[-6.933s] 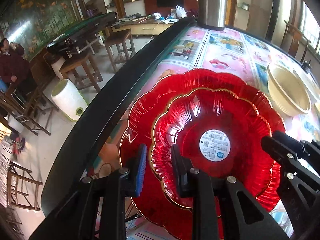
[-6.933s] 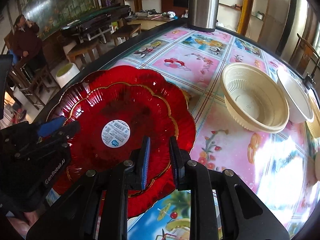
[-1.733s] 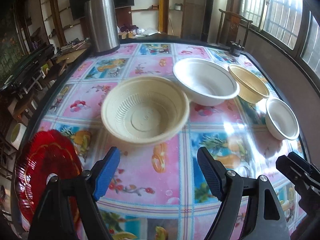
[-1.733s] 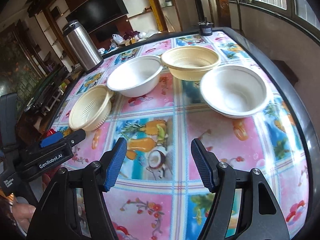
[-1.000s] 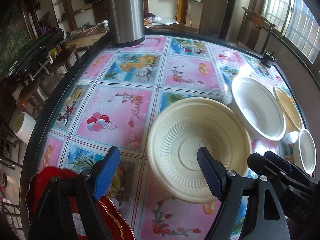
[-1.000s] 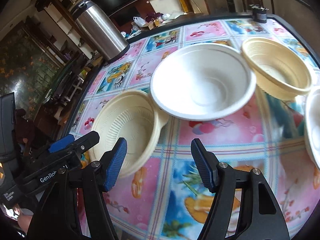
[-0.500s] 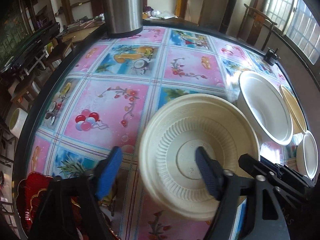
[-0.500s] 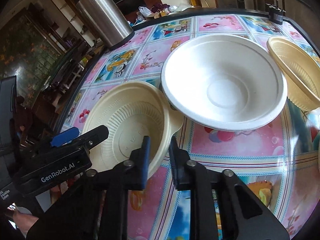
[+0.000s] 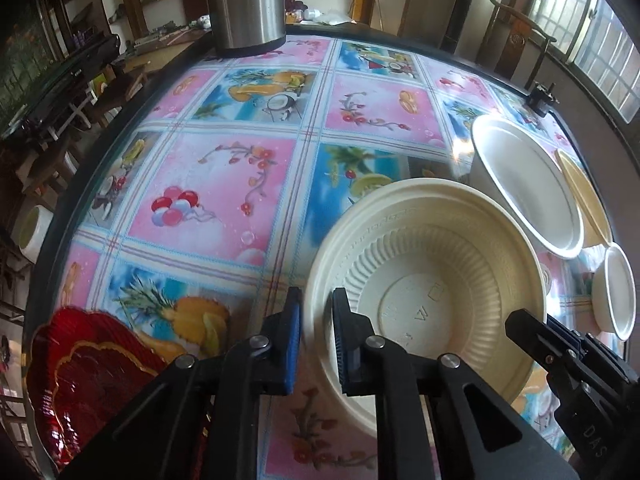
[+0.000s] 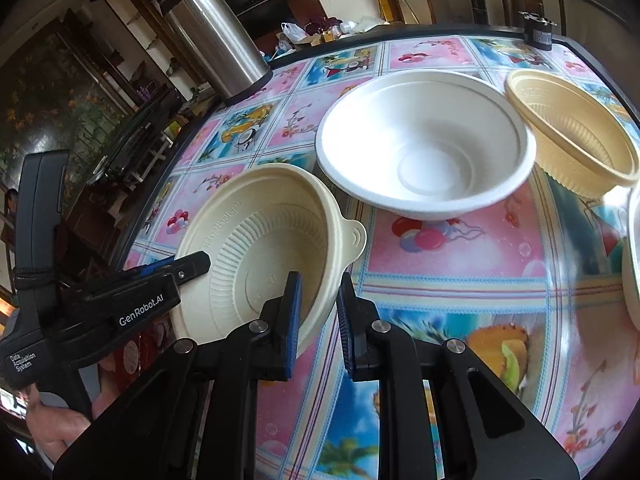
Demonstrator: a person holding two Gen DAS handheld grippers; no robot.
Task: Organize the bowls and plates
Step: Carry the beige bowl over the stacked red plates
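Left view only: red plates stacked at the near left edge of the table.
Right view only: the tab handle on the ribbed cream bowl, and a hand gripping the left gripper's body.
Cut off: a small white bowl and a second cream bowl run past the frame edges; steel flask top is cropped in the left view.
Left gripper: jaws have just closed, pinching the ribbed cream bowl's left rim.
Right gripper: narrow, clamped on the same bowl's right rim.
Bowl position: tilted, beside the large white bowl.
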